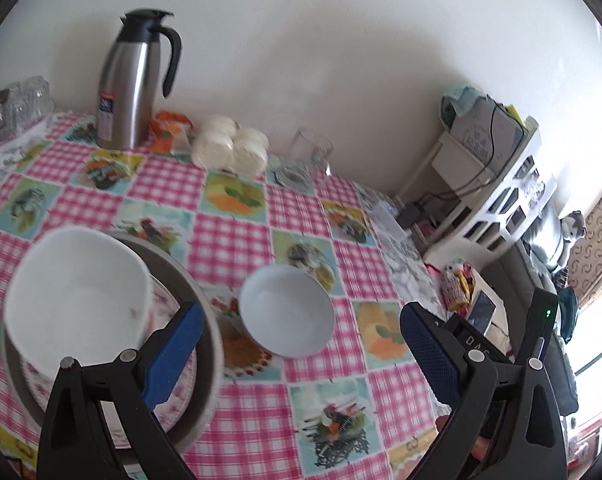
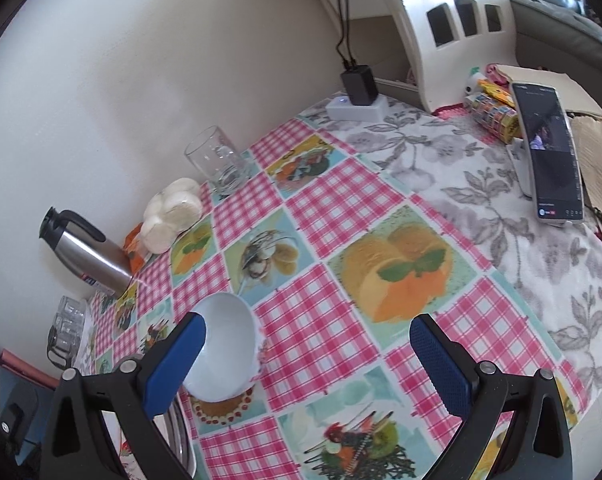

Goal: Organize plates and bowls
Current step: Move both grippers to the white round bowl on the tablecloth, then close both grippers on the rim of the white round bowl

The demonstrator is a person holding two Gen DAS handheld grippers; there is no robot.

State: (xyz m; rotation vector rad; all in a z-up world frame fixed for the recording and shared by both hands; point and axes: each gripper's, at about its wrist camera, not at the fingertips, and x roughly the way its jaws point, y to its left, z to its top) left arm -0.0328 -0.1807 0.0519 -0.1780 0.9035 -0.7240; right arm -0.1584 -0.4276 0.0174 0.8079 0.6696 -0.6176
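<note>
Nearest your left claw, spread wide and holding nothing, a large white bowl sits on a floral plate inside a metal tray. Just beside it a small white bowl stands alone on the checked worktop. Your right claw is equally spread, the small bowl by its left finger. Farther back stand a glass and a steel flask.

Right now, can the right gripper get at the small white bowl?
Probably yes: right gripper is open, small white bowl sits alone on the tablecloth by its left finger, nothing between.
</note>
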